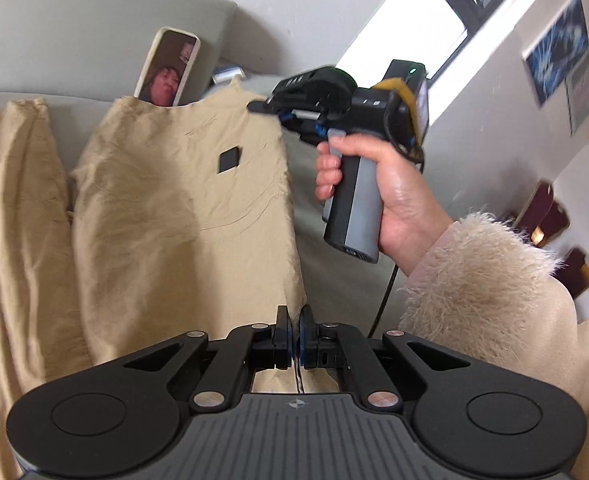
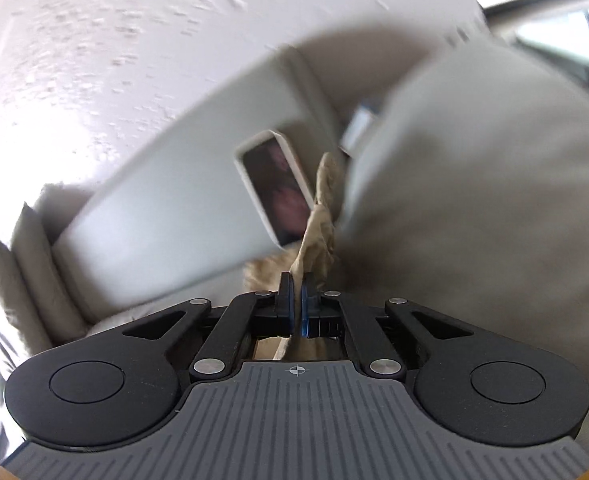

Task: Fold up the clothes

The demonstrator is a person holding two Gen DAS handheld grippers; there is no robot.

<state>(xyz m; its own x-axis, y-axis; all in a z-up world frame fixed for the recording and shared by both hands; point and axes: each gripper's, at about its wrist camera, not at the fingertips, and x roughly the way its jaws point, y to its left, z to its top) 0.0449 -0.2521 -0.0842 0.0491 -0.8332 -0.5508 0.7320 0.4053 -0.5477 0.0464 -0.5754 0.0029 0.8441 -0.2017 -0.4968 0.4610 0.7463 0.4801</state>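
Observation:
A tan garment (image 1: 166, 208) with a small black patch (image 1: 229, 160) hangs stretched in front of a grey sofa. My left gripper (image 1: 294, 316) is shut on its lower edge. In the left wrist view my right gripper (image 1: 260, 107), held by a hand (image 1: 394, 196) in a fluffy cream sleeve, pinches the garment's upper right corner. The right wrist view shows that gripper (image 2: 297, 283) shut on a twisted strip of the tan cloth (image 2: 318, 224). The image there is blurred.
A phone in a white case (image 1: 168, 68) leans on the grey sofa back (image 1: 74, 40) behind the garment; the phone (image 2: 274, 188) also shows in the right wrist view. More tan cloth (image 1: 14, 184) hangs at the left. A window (image 1: 406, 32) and wall pictures (image 1: 566, 60) are at the right.

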